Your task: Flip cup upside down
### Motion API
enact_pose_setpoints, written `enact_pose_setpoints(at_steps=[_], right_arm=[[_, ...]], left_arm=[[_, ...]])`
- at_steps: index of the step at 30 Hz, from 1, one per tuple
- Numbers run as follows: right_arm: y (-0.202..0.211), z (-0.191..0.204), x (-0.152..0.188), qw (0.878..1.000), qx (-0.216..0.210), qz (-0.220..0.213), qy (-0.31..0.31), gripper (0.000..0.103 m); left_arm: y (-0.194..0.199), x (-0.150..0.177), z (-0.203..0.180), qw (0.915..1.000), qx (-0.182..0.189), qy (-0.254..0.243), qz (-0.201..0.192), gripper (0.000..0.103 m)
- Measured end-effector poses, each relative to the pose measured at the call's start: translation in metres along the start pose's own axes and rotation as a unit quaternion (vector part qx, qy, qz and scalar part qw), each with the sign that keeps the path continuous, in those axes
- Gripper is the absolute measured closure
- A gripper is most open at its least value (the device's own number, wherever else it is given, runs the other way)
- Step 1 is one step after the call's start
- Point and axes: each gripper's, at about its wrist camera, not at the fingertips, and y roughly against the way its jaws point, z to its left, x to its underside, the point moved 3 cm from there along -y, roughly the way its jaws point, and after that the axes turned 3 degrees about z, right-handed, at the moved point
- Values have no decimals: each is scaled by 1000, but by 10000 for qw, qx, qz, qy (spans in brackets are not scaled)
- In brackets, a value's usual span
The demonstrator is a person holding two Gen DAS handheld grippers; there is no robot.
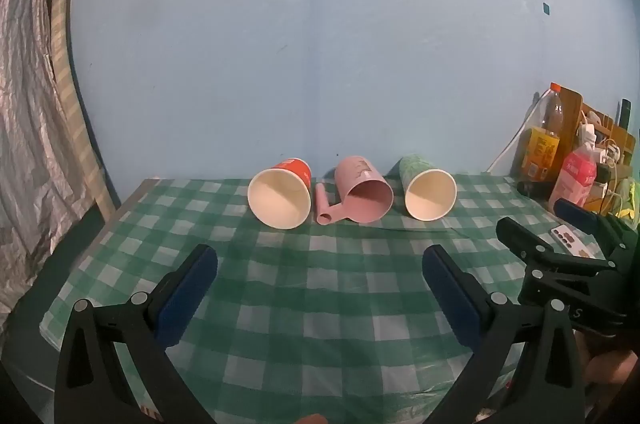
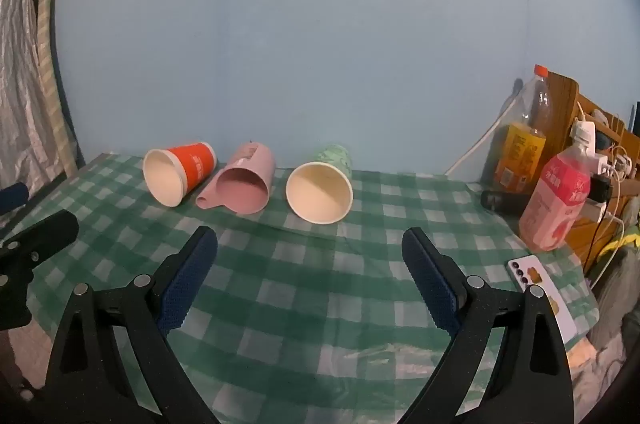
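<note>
On the checked cloth (image 1: 320, 284), three empty cups on their sides; left tool (image 1: 320, 264) and right tool (image 2: 310, 248) wide open, empty-handed.

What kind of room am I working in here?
Probably a lived-in home room, not a lab: a table with a green checked cloth against a painted blue wall, drink bottles, a phone and charger cables at the right edge.

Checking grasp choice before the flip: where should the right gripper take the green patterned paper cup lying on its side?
Grip the green patterned paper cup across its side wall near the middle, coming from above with the open right gripper. Its mouth faces the camera and its base points at the wall, so the curved sides are free, probably.
</note>
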Motion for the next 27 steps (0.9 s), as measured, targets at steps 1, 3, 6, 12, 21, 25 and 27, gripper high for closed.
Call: enact_pose_setpoints(at_steps=[1,3,6,12,21,25,27], right_arm=[[0,-1,0,10000,-27,-13,-80,10],[0,-1,-1,10000,-20,23,-31,10],[1,-1,1,10000,-41,37,-52,10],[-2,-3,4,9999,-37,76,-129,10],[-2,-3,4,9998,-55,109,-147,10],[-4,-3,6,9997,-82,158,-162,10],[-5,-2,7,9997,-72,169,-168,10]], left_arm=[[0,0,0,10000,3,-9,-11,0],[0,0,0,10000,3,-31,-14,0],[-2,0,3,10000,-42,-44,-14,0],[-1,0,3,9999,-24,-141,-11,0],[-4,2,-4,9998,-14,-190,23,0],[-4,3,-3,9999,-27,-138,46,0],[-4,3,-2,9999,-20,-108,44,0]])
